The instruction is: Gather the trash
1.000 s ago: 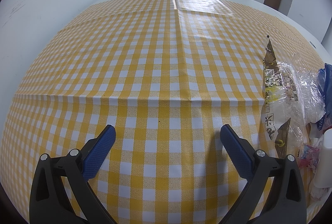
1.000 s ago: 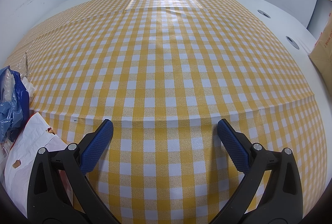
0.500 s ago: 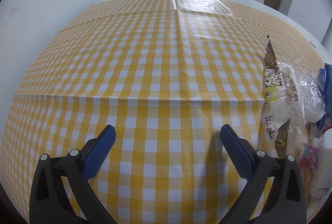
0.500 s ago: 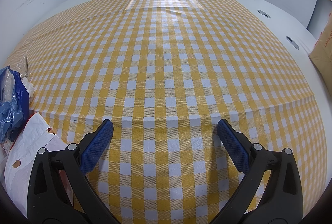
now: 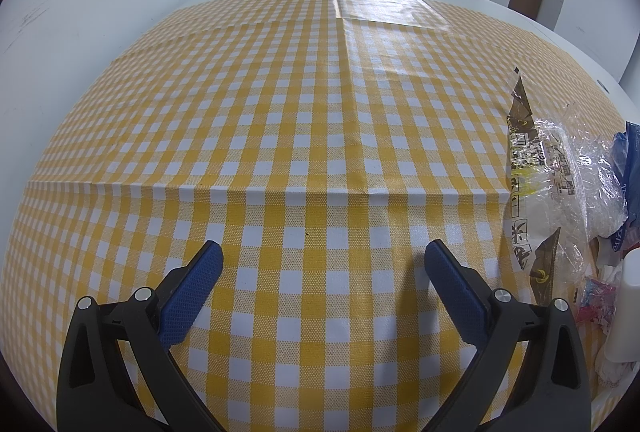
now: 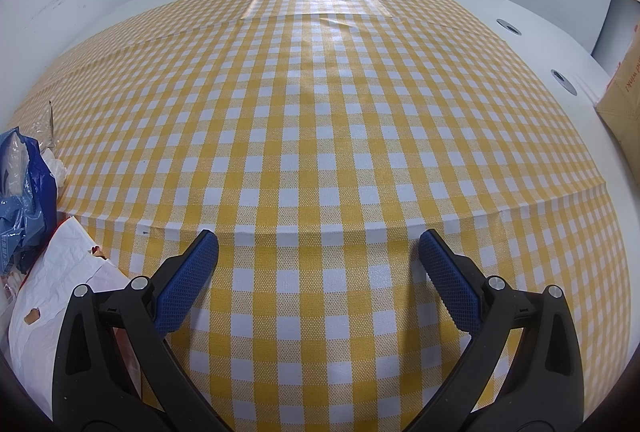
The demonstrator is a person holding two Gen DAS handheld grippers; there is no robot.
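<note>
Left wrist view is showing the left gripper (image 5: 320, 260) gaping wide, empty, wrappers (image 5: 560, 188) lying right of its fingers; right gripper (image 6: 319, 252) likewise; collecting is not yet begun, so reaching toward the trash comes next.

My right gripper (image 6: 318, 252) hovers with fingers (image 6: 188, 282) spread wide over the yellow checked cloth (image 6: 320, 112) on the surface. I see a blue bag (image 6: 24, 200) and white bag (image 6: 52, 288) bunched at left, a cardboard box (image 6: 624, 92) far right.
</note>
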